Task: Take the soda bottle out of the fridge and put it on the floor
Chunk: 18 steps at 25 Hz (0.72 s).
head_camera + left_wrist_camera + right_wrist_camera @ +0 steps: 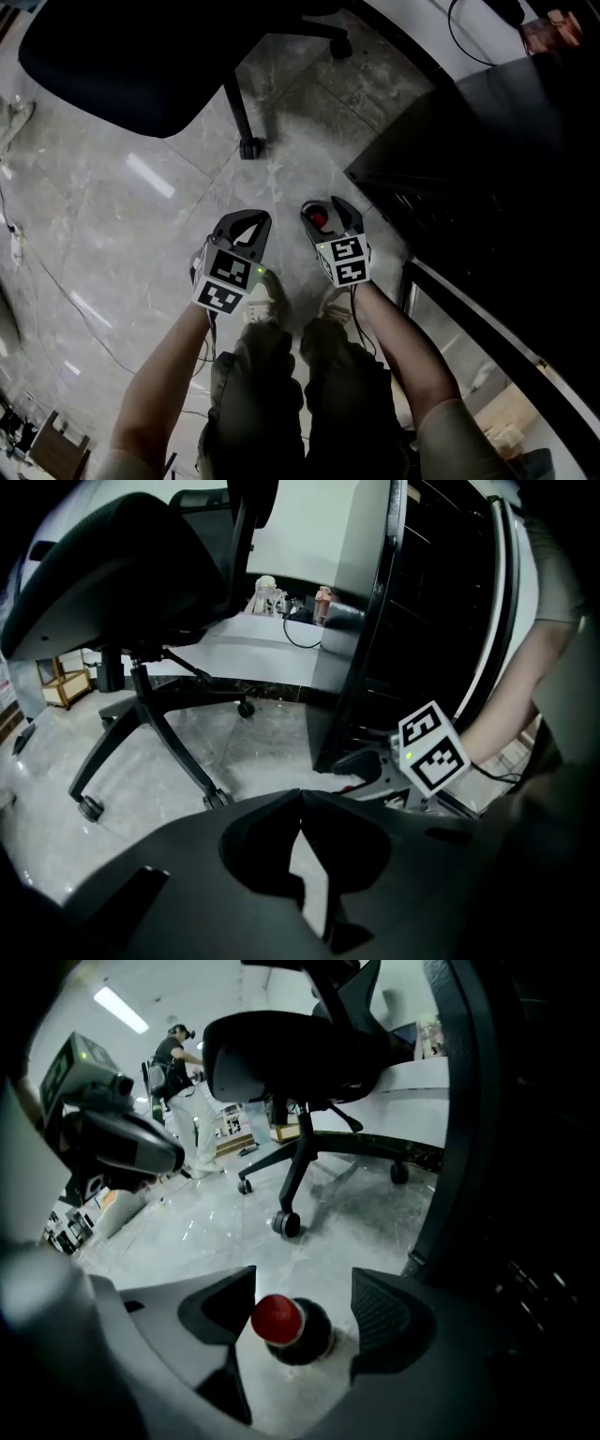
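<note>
Between right gripper jaws, red-capped soda bottle

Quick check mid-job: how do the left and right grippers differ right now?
The left gripper has its jaw tips together, while the right gripper has its jaws apart. The left gripper has nothing between its jaws. The right gripper has the red-capped soda bottle between its jaws, and the bottle appears to stand on the floor. Shared: both grippers point down at the floor, side by side.
</note>
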Each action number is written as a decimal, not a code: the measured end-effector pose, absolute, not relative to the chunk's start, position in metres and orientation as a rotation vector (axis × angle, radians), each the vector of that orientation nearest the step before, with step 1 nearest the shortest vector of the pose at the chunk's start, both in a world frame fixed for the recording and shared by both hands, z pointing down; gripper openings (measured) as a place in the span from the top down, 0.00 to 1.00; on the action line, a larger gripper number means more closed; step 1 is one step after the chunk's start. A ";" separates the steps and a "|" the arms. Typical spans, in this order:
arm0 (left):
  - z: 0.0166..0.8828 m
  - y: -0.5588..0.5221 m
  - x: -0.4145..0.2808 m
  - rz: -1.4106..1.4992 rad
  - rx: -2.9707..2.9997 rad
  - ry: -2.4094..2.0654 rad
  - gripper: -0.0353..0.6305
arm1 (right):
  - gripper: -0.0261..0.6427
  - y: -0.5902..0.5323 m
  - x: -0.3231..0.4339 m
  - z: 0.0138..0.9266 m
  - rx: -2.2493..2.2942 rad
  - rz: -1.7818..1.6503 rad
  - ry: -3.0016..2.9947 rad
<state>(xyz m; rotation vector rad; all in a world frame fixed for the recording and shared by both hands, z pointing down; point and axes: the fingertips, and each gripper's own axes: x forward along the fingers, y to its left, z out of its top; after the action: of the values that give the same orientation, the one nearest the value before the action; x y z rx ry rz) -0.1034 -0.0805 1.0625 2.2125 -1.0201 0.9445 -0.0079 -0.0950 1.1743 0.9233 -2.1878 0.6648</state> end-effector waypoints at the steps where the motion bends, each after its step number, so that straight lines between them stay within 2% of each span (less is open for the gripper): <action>1: 1.054 -0.081 -0.106 0.942 2.208 -1.033 0.94 | 0.52 -0.098 -0.005 1.161 0.941 0.674 -2.195; 7: 0.988 -0.083 -0.113 0.899 2.206 -1.086 0.94 | 0.53 -0.100 0.006 1.079 0.946 0.647 -2.219; 8: 0.976 -0.084 -0.115 0.893 2.206 -1.092 0.94 | 0.56 -0.101 0.006 1.064 0.956 0.645 -2.221; 10: 0.953 -0.084 -0.119 0.885 2.201 -1.103 0.94 | 0.71 -0.102 0.005 1.031 0.986 0.630 -2.225; 18: 0.844 -0.089 -0.133 0.785 2.162 -1.132 0.94 | 0.81 -0.111 0.009 0.899 1.046 0.642 -2.279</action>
<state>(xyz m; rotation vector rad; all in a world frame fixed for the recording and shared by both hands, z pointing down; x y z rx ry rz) -0.1326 -0.0893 0.8442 2.1621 -1.1319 0.7845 0.0085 -0.1105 0.8990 1.0456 -2.2790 0.6416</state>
